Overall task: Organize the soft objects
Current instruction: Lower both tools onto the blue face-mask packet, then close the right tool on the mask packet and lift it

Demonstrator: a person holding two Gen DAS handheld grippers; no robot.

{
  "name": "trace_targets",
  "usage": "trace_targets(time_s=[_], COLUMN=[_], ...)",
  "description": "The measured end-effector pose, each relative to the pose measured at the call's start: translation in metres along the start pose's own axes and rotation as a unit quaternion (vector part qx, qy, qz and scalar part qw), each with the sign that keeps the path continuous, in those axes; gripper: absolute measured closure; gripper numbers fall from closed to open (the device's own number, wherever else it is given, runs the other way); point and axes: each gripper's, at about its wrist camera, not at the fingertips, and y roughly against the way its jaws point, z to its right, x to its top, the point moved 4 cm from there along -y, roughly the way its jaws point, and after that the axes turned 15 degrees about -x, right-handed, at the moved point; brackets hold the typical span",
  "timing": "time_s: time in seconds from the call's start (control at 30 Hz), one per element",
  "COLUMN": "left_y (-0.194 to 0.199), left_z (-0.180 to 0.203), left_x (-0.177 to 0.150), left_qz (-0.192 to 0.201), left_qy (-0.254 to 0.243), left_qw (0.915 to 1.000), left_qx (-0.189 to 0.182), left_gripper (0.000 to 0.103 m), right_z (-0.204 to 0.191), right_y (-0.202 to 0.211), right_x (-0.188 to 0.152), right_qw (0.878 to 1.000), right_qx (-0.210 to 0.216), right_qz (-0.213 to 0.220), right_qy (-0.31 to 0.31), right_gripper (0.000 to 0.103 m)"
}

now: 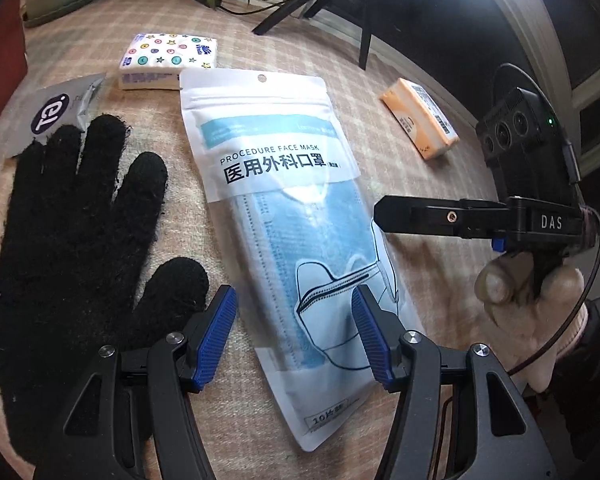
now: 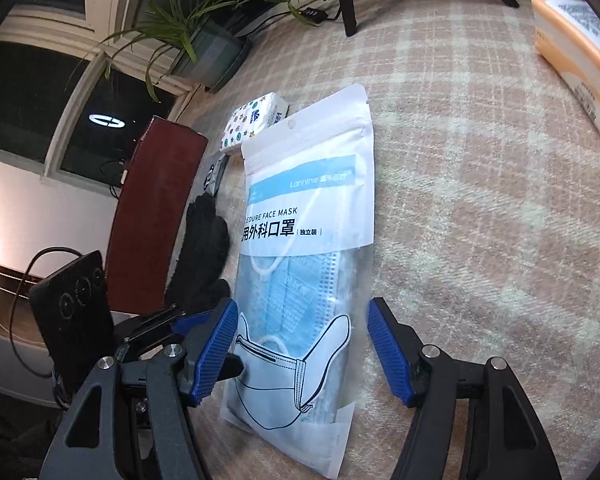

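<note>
A face mask pack (image 1: 288, 216), white with blue masks inside, lies flat on the checked cloth. It also shows in the right wrist view (image 2: 304, 264). My left gripper (image 1: 294, 336) is open, its blue pads on either side of the pack's lower end, just above it. My right gripper (image 2: 302, 352) is open too, straddling the same end; its black finger shows from the side in the left wrist view (image 1: 420, 218). A black glove (image 1: 68, 264) lies left of the pack. It shows again in the right wrist view (image 2: 204, 256).
A patterned tissue pack (image 1: 168, 60) and a grey sachet (image 1: 56, 112) lie at the far left. An orange tissue pack (image 1: 420, 118) lies at the right, near the cloth's edge. Potted plants (image 2: 204, 40), cables and chair legs (image 1: 364, 44) stand beyond.
</note>
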Motion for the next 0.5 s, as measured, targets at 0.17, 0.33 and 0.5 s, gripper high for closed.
trace_targets(time_s=[0.17,0.33,0.5], left_y=[-0.003,-0.008,-0.007], left_z=[0.0,0.001,-0.001], left_x=[0.006,0.01,0.011], left_qz=[0.009,0.009,0.012], left_qy=[0.009,0.011,0.015], left_qw=[0.9999,0.9999,0.9998], left_qx=[-0.004,-0.007,-0.009], left_gripper=[0.045,0.045,0.045], right_z=[0.008,0.006,0.005], right_y=[0.0,-0.002,-0.003], right_x=[0.0,-0.001,-0.003], right_qw=[0.999,0.999,0.999], right_qx=[0.028,0.03,0.025], right_qz=[-0.002,-0.002,-0.002], right_qy=[-0.02,-0.019,-0.026], right_gripper=[0.04,0.042,0.059])
